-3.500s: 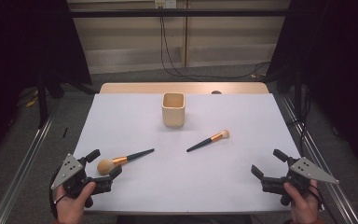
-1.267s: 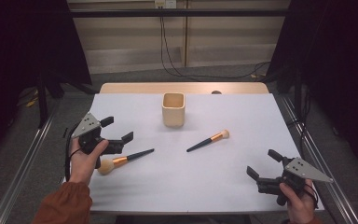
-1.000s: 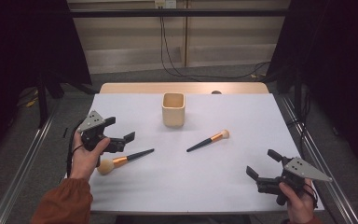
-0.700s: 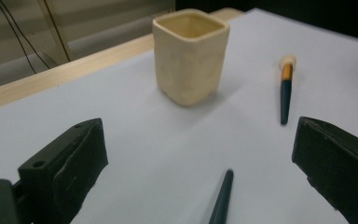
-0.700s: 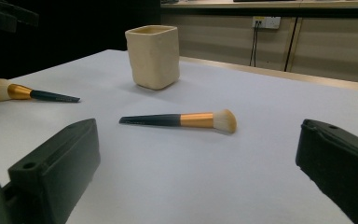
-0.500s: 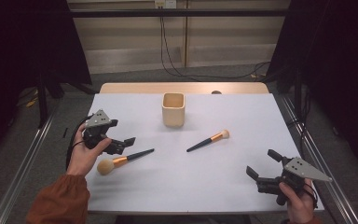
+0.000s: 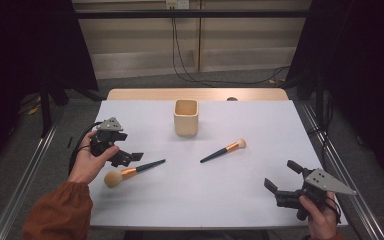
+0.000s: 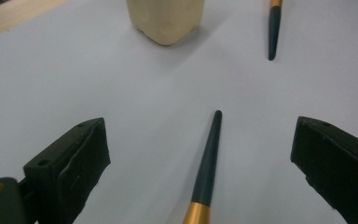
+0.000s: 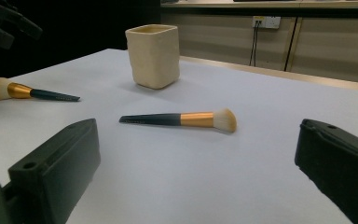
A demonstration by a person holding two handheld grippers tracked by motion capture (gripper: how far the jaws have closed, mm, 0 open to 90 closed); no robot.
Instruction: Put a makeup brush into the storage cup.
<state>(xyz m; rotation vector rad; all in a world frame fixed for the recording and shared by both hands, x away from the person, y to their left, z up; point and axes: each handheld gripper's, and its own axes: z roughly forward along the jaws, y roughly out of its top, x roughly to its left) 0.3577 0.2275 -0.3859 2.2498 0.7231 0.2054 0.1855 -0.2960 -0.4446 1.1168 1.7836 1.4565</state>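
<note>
Left gripper view: released left hand-held gripper point(image 8: 200, 168) straddles the brush handle point(image 8: 207, 161) near the counter's left edge; next, lower and clench.

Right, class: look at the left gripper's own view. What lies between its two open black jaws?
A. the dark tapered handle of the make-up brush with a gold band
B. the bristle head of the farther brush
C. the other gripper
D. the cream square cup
A: in the left gripper view the dark tapered handle runs up between the left gripper's spread jaws, with the cream square cup farther off.
</note>
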